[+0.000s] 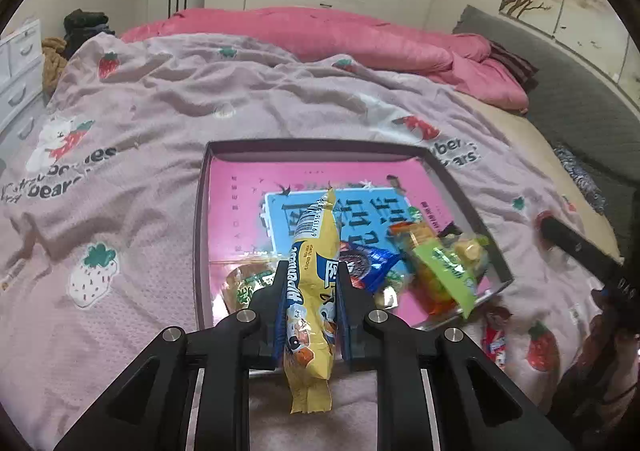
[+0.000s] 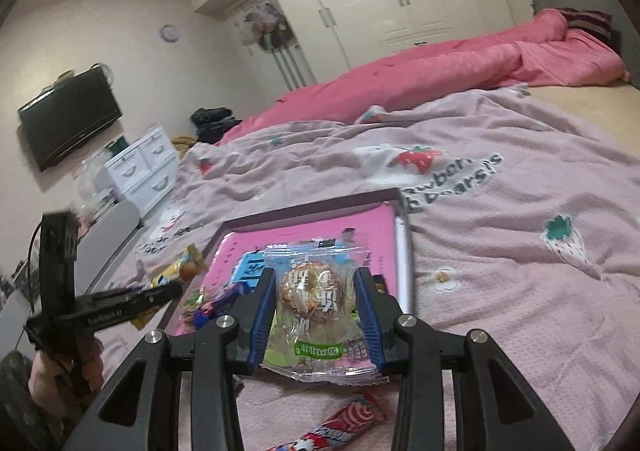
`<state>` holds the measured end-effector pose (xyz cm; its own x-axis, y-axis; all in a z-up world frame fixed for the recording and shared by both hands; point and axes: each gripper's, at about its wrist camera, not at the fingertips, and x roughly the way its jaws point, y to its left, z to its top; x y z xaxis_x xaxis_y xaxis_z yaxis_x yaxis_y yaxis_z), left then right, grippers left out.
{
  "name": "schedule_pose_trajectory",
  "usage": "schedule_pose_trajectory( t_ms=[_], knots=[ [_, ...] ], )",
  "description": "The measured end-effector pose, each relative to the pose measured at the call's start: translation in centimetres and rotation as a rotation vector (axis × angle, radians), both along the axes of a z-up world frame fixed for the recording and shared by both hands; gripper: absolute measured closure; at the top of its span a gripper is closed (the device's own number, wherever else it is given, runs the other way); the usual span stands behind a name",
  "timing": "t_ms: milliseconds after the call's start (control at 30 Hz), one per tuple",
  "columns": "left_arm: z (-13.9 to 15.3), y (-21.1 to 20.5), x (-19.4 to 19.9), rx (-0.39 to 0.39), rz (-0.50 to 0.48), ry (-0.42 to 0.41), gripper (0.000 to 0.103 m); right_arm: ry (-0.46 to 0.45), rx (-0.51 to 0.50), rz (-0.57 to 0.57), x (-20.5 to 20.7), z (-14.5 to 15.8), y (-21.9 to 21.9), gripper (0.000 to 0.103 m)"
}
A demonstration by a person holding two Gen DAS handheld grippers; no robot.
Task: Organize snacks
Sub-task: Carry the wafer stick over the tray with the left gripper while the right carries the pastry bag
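Left wrist: my left gripper (image 1: pixel 308 283) clenches yellow snack pack (image 1: pixel 310 291), barcode readable.
Right wrist: my right gripper (image 2: pixel 316 291) grasps clear cracker packet (image 2: pixel 316 299).
Blanket (image 2: pixel 520 211): "bears".

blanket (image 1: pixel 160 123): "bears" | yellow snack packet (image 1: pixel 310 271): barcode "6 91131…" | left tool (image 2: pixel 120 301): lettering unreadable

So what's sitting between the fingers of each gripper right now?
Left wrist view: the left gripper pinches a yellow snack packet. Right wrist view: the right gripper grips a clear-wrapped pastry, above the pink tray.
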<state>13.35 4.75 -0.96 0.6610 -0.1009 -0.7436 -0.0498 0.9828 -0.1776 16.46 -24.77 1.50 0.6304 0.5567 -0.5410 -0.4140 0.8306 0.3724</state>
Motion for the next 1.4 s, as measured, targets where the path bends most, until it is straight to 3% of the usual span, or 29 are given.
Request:
schedule_pose_trajectory(
  t_ms=[267, 733, 1400],
  knots=[
    [-1.9, -0.5, 1.0, 0.025, -0.010, 0.032, 0.082, 0.058, -0.036, -0.035, 1.0, -1.7, -0.1, 0.063],
    [-2.3, -0.8, 1.7, 0.041, -0.021, 0.036, 0.082, 0.122, -0.144, -0.013, 1.9, -4.4, 2.2, 0.063],
    [-2.4, -0.9, 1.7, 0.045, -0.027, 0.042, 0.082, 0.074, -0.195, 0.011, 3.0, -4.9, 3.9, 0.063]
  ],
)
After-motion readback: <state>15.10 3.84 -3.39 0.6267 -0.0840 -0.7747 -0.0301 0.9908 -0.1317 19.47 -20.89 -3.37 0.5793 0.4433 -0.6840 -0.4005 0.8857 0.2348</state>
